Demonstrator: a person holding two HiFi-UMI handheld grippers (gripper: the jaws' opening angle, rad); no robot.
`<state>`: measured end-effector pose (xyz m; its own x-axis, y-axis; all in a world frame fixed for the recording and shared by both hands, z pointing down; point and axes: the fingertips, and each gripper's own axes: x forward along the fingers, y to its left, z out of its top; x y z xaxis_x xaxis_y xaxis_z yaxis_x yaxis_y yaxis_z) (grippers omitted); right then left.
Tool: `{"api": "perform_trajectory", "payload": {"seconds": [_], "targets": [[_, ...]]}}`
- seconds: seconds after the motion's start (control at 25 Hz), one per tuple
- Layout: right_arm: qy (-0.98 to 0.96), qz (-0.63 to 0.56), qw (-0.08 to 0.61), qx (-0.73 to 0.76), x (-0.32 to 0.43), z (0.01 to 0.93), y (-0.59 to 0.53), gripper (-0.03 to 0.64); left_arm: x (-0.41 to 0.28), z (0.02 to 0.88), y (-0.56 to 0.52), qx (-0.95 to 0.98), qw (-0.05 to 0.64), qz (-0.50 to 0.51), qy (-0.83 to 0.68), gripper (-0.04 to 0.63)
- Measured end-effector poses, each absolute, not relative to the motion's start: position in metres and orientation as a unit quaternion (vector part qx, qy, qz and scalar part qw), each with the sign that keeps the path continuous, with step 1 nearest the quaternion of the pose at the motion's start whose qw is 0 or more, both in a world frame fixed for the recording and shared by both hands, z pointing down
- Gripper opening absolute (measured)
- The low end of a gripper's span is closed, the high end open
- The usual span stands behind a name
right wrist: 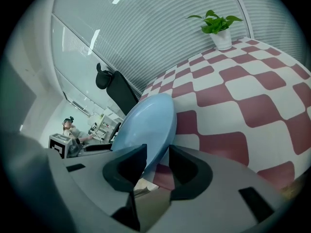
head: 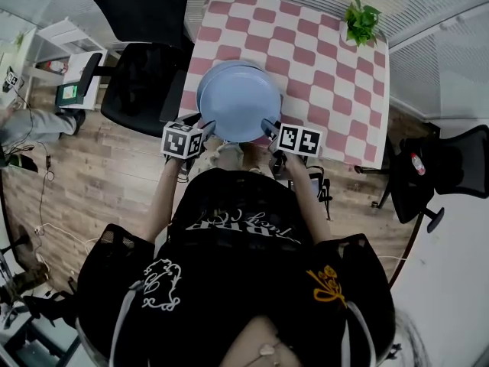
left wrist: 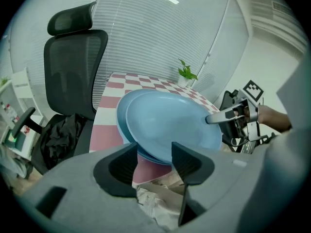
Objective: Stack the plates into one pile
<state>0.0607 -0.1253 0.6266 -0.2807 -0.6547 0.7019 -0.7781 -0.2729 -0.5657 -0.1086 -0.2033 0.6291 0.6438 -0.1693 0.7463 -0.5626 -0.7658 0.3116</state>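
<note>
Two light blue plates lie one on the other at the near edge of the pink-and-white checked table (head: 328, 67). The top plate (head: 238, 102) sits slightly offset on the lower plate (left wrist: 121, 123), whose rim shows at the left. My left gripper (head: 205, 125) is at the top plate's near-left rim and my right gripper (head: 267, 125) at its near-right rim. In the left gripper view the rim of the top plate (left wrist: 170, 123) runs between the jaws of my left gripper (left wrist: 154, 152). My right gripper (right wrist: 158, 154) is shut on the top plate's (right wrist: 146, 130) edge, seen nearly edge-on.
A small potted plant (head: 361, 21) stands at the table's far right corner. A black office chair (head: 141, 82) is close to the table's left side, and another dark chair (head: 451, 167) stands to the right. Wooden floor surrounds the table.
</note>
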Motion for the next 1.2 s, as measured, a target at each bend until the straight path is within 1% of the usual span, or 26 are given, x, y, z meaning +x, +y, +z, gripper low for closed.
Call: {"api": "perform_trajectory", "payload": {"seconds": [0.24, 0.52, 0.84, 1.04, 1.2], "targets": [[-0.610, 0.513, 0.073, 0.600, 0.055, 0.619, -0.121, 0.118, -0.114, 0.602, -0.209, 0.879, 0.251, 0.331, -0.234, 0.218], [-0.625, 0.482, 0.042, 0.612, 0.056, 0.594, -0.104, 0.120, -0.110, 0.556, -0.195, 0.906, 0.219, 0.275, -0.236, 0.218], [-0.698, 0.375, 0.034, 0.609, 0.038, 0.536, -0.079, 0.118, -0.089, 0.520, -0.143, 0.930, 0.200, 0.226, -0.212, 0.216], [-0.719, 0.350, 0.024, 0.600, 0.024, 0.520, -0.053, 0.116, -0.081, 0.509, -0.104, 0.936, 0.195, 0.220, -0.196, 0.215], [-0.725, 0.349, 0.021, 0.594, 0.011, 0.520, -0.039, 0.101, -0.079, 0.497, -0.082, 0.942, 0.182, 0.216, -0.183, 0.195]]}}
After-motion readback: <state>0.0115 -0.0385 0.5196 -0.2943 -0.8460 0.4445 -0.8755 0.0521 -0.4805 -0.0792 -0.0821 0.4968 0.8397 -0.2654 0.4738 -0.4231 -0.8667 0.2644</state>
